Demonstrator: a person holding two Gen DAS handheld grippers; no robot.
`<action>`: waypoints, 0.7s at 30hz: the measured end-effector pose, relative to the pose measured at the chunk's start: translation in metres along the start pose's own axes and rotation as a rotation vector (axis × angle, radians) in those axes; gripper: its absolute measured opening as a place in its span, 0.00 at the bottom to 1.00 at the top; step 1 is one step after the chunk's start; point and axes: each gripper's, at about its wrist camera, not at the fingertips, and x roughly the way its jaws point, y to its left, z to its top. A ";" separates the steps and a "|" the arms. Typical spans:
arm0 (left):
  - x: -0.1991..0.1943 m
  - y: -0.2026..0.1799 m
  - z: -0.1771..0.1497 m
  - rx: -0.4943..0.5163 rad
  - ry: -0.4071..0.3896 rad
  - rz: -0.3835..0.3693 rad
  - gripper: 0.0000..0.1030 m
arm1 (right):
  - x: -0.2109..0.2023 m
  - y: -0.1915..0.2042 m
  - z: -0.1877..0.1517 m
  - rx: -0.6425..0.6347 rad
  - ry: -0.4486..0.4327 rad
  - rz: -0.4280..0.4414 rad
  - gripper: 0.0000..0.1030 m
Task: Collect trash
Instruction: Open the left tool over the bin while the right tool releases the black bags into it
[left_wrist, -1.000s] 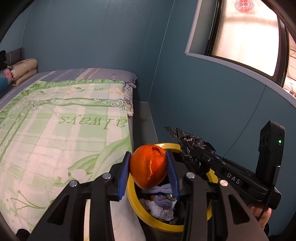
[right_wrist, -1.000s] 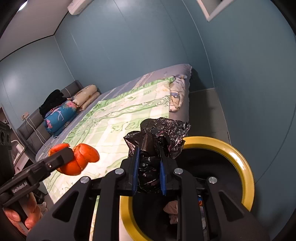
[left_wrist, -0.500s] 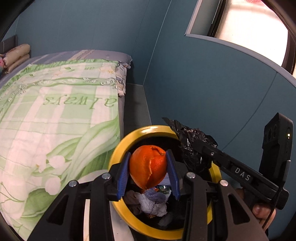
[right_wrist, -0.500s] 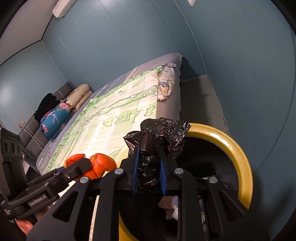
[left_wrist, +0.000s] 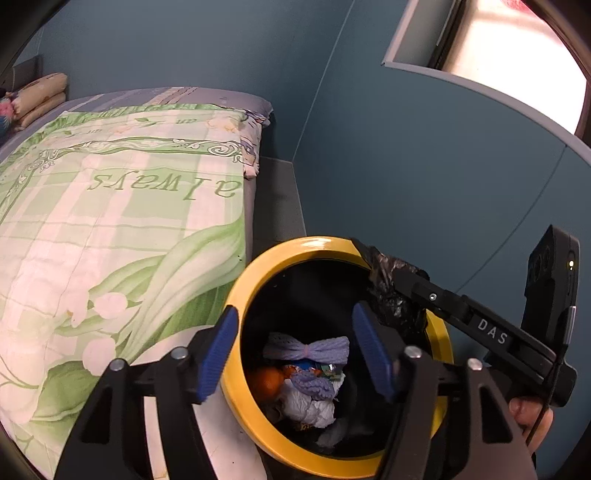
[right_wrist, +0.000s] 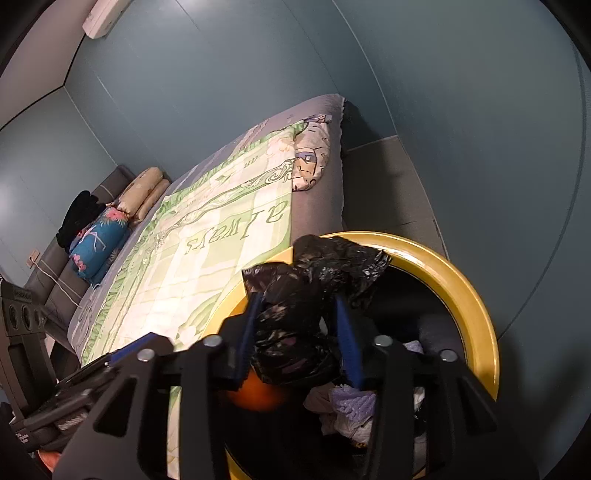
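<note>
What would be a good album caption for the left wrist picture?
Over the yellow-rimmed bin, the left gripper jaws are opening, empty; an orange peel lies among the trash inside.

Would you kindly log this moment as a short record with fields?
place: bedroom, beside bed with green plaid quilt
bin: round yellow-rimmed black trash bin
bin contents: orange peel, purple knitted cloth, white crumpled tissue
left hand-held gripper: jaws opening, nothing between them, above bin
right hand-held gripper: jaws opening, crumpled black plastic bag between them, over bin
</note>
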 end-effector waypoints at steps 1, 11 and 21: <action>-0.002 0.003 0.000 -0.009 -0.004 0.000 0.61 | 0.000 -0.001 -0.001 0.002 -0.001 0.000 0.42; -0.034 0.034 -0.003 -0.059 -0.063 0.039 0.61 | 0.000 0.006 0.001 -0.018 -0.007 -0.005 0.43; -0.085 0.082 -0.025 -0.104 -0.122 0.156 0.61 | 0.011 0.061 -0.007 -0.133 0.057 0.062 0.43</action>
